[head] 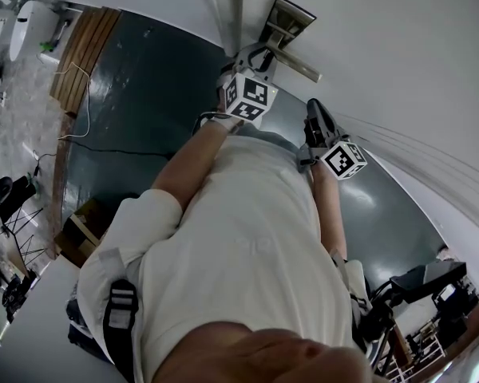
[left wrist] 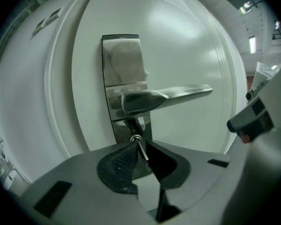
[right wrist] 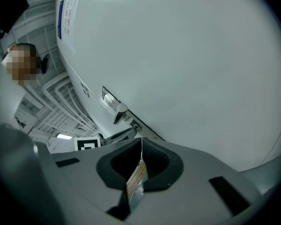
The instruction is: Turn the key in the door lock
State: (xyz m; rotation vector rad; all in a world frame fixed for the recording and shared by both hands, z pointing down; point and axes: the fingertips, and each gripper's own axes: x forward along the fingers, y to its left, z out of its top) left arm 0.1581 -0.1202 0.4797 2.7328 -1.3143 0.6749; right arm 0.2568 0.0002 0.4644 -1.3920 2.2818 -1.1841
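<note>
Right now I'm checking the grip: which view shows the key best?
The left gripper view: the key sits close up between the left gripper's jaws, below the door handle. The head view hides it behind that gripper; the right gripper view shows only the handle, sidelong.

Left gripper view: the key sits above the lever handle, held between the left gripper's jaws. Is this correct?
Not quite. The left gripper view shows the key below the lever handle, not above it. It is held between the left gripper's jaws, as you say.
</note>
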